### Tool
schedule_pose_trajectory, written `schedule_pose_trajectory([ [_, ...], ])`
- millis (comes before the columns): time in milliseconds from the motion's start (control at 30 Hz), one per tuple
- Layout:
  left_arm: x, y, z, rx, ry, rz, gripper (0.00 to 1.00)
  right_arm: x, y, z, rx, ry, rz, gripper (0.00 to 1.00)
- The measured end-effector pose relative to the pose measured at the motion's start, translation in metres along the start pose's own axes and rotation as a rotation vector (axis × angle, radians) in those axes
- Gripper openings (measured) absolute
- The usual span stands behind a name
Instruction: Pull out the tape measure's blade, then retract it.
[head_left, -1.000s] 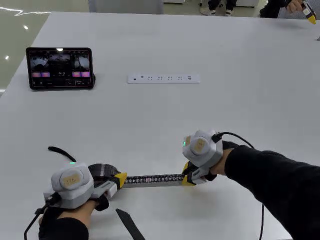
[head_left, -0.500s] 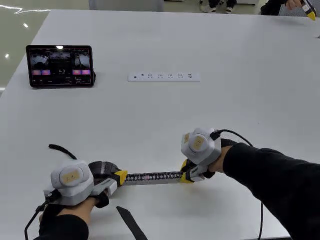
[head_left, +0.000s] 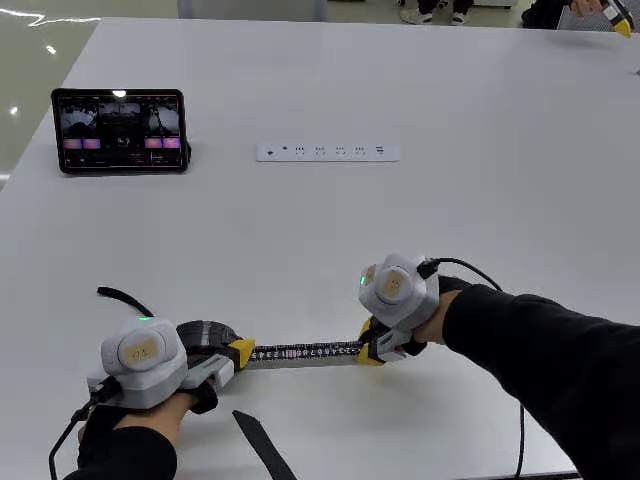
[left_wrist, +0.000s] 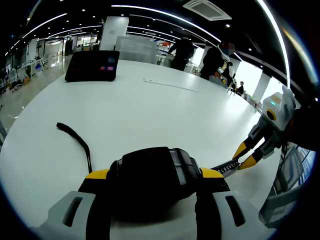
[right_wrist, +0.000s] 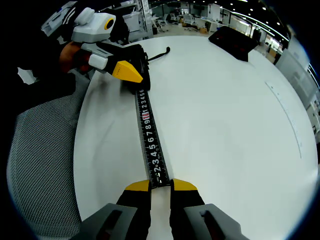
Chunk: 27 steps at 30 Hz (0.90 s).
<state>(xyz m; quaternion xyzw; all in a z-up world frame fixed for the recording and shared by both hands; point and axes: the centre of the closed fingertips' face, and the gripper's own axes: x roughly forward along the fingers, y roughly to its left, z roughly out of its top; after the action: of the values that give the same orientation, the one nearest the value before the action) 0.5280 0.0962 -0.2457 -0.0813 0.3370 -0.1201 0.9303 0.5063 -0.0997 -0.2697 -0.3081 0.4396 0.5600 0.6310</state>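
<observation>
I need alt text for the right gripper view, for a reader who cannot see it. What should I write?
The right gripper holds the end of a tape measure's blade between its yellow-tipped jaws. The blade runs across the white table to the black case, which the left gripper clamps.

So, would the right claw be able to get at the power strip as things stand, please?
Probably not yet: the table up to the power strip is bare, but the right claw is shut on the blade and would have to let go first.
</observation>
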Motion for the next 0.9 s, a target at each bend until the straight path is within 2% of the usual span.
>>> schedule_pose_trajectory([
  [900, -0.0005, 0.0002, -0.0001, -0.003, 0.004, -0.002, 0.63, 0.0035, 0.002, 0.0076, 0.002, -0.005, 0.004, 0.09],
])
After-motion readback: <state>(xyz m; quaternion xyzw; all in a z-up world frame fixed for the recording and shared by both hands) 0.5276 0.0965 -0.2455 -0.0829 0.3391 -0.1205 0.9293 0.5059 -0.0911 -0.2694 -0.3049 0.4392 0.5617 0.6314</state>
